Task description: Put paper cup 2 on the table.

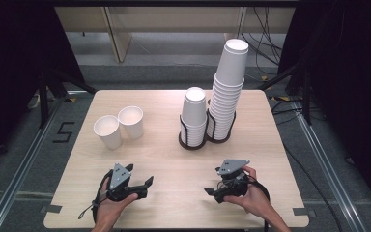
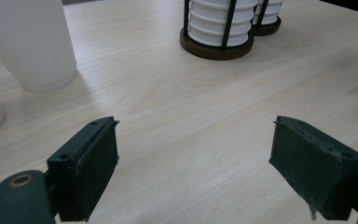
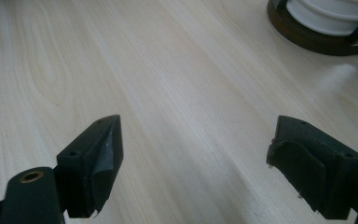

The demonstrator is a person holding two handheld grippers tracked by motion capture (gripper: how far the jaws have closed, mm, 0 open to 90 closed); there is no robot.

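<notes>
Pale wood table, bare across near half; left gripper and right gripper near edge, both wide, empty; two loose cups far left; racked cup stacks far right, well apart.

Left gripper and right gripper: black bodies, each topped by a grey three-cornered plate, black cable trailing. Jaws black, blocky, screw holes showing; right pads' lining peeling.
</notes>
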